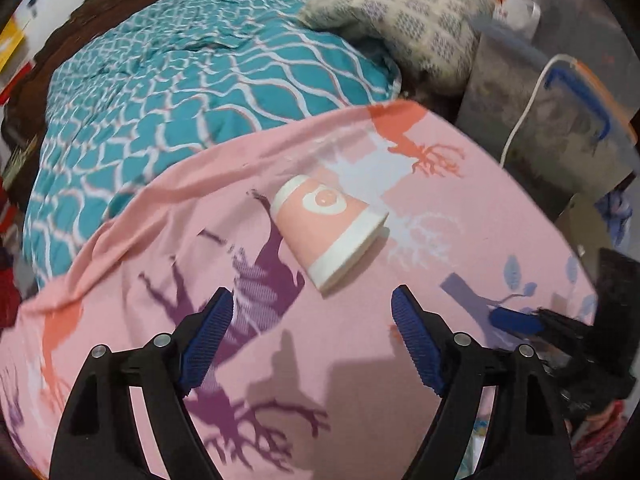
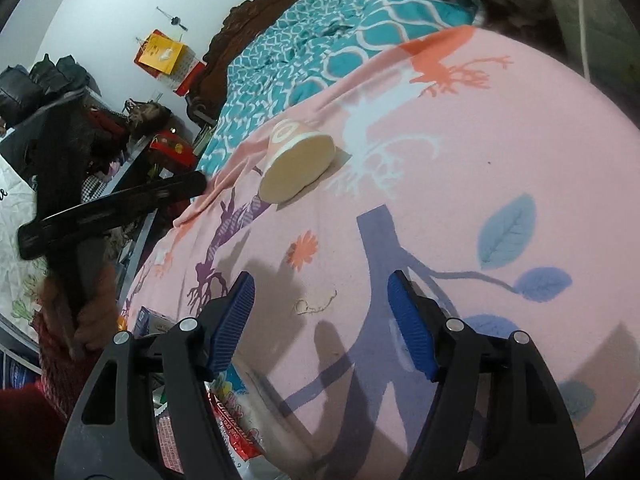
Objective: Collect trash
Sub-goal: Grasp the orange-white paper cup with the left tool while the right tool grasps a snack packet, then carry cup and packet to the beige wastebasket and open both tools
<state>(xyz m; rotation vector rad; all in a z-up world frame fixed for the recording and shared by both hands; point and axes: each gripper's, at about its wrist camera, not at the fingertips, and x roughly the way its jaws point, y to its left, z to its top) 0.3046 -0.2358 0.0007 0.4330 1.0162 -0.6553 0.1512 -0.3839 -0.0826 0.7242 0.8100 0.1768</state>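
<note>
We're in a home bedroom: a bed (image 1: pixel 224 360) under a pink tree-print sheet, teal patterned quilt (image 1: pixel 192 80), carved wooden headboard (image 2: pixel 256 20), and cluttered shelves (image 2: pixel 120 136) against the wall beyond the bed's edge.

Cup: a paper cup (image 1: pixel 330 232) lies on its side on the bed sheet (image 1: pixel 360 360), just ahead of the left claw (image 1: pixel 312 336), between the lines of its two fingers.
From the right claw (image 2: pixel 320 320): the cup (image 2: pixel 296 168) lies well ahead and a little left, mouth toward the claw.
Quilt (image 1: pixel 180 92): on the bed beyond the cup.
Pillow (image 1: pixel 408 16): beyond the quilt, to the right.
Storage bins (image 1: pixel 540 112): right of the bed.
Snack wrapper (image 2: pixel 240 420): below the right claw, off the bed's edge.
</note>
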